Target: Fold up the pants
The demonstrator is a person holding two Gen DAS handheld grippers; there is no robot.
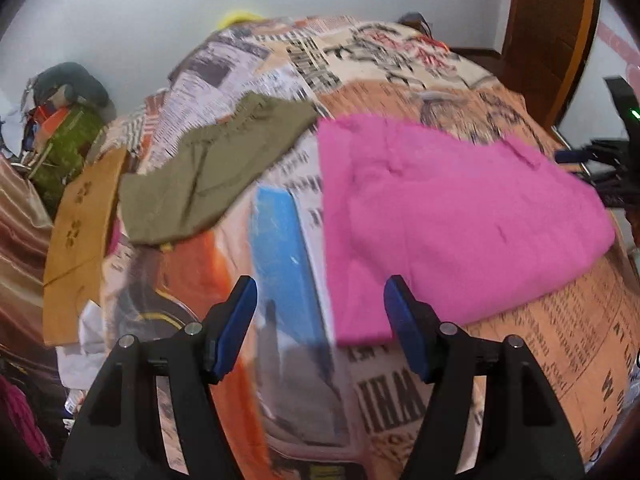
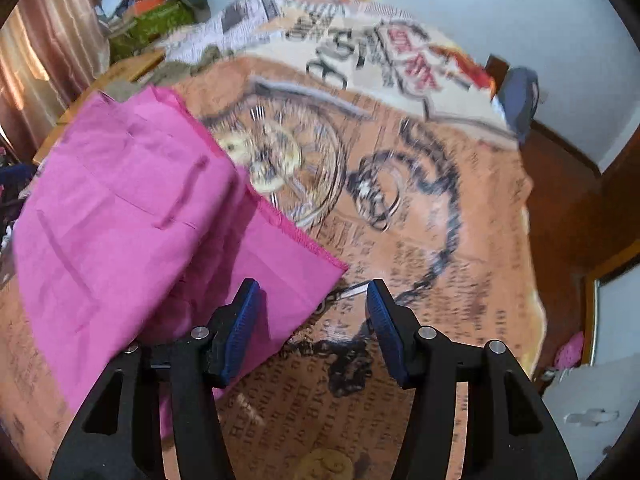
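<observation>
Plainly, left gripper [image 1: 320, 304] jaws open (holding nothing), right gripper [image 2: 313, 300] likewise, above folded pink pants [image 1: 440, 208]

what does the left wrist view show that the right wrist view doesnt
Only the left wrist view shows the olive green garment spread out whole, the blue panel in the bedspread print and the left gripper, open and empty. Only the right wrist view shows the pocket watch print, the dark wooden floor and the right gripper, also open and empty. Both show the folded pink pants on the newspaper-print bedspread.
</observation>
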